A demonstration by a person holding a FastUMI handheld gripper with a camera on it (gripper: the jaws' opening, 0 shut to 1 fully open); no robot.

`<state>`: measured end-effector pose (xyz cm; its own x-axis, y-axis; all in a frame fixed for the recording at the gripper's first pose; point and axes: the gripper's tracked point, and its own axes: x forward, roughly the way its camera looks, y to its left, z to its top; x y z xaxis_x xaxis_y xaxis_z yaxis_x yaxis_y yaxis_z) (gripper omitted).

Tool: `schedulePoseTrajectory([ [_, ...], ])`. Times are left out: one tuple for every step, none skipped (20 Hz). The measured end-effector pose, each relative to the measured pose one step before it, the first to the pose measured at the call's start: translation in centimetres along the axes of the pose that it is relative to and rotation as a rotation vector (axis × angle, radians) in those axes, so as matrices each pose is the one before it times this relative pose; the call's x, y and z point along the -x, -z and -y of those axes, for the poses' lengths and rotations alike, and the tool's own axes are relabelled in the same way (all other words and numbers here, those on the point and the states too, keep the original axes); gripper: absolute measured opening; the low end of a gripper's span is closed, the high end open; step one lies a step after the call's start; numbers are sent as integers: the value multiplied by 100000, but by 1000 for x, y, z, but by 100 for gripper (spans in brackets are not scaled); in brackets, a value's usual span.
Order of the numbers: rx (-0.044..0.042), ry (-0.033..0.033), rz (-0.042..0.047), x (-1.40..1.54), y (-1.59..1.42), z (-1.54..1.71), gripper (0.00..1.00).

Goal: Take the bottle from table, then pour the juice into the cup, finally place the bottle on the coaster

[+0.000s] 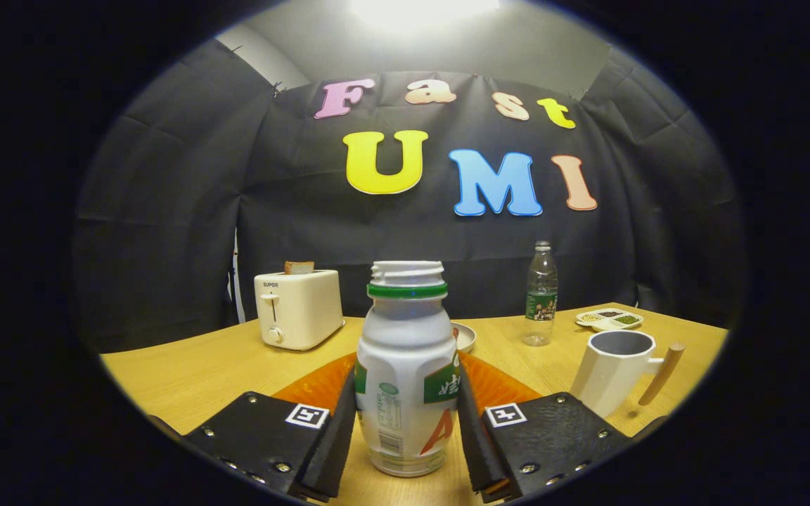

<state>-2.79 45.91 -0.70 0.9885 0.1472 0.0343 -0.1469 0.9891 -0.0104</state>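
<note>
I have the gripper (405, 429) pinching one uncapped white bottle (405, 365), upright between both fingers, over the orange coaster (496, 386). On the tabletop (187, 372) I count one cup (612, 372), one clear bottle (541, 295), one toaster (298, 309), one sectioned dish (609, 320).

A light wooden bench (201, 372) carries everything. At its near middle stands an uncapped white bottle (405, 365), upright between the claw (405, 450) fingers, which press its sides. Behind it lies an orange coaster (496, 386). Far left sits a cream toaster (298, 309). To the right stand a white cup (612, 379), a clear water bottle (541, 295) and a divided dish (609, 320).
</note>
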Motion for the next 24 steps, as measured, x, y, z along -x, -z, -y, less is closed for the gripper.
schedulePoseTrajectory([
  [-160,881,5,89,-112,253,66],
  [-154,440,-20,104,-250,159,66],
  [-554,-25,302,5,-144,53,66],
  [-751,-98,443,72,-261,89,66],
  [-684,146,466,68,-389,114,66],
  [-407,492,338,178,-280,177,66],
  [-253,414,-1,115,-308,172,66],
  [-9,72,-24,16,-224,42,66],
  [-224,143,109,96,-336,106,66],
  [-921,317,119,120,-265,146,66],
  [-1859,349,-225,67,-324,174,66],
  [-1989,222,-88,108,-314,168,66],
  [-1706,414,-169,63,-279,176,66],
  [-1608,460,-492,73,-432,173,66],
  [-1525,544,-220,-15,-277,234,66],
  [-1399,722,148,-22,-550,289,66],
  [-1830,627,-173,-130,-393,315,66],
  [-2409,160,-326,-103,-396,267,66],
  [-2946,435,-72,-125,-283,220,66],
  [-3374,165,-138,-110,-421,299,66],
  [-3577,-137,-286,-166,-151,166,66],
  [-3092,298,-147,-200,-221,332,66],
  [-2276,794,54,-66,-85,410,66],
  [-1418,964,-150,-43,-71,497,66],
])
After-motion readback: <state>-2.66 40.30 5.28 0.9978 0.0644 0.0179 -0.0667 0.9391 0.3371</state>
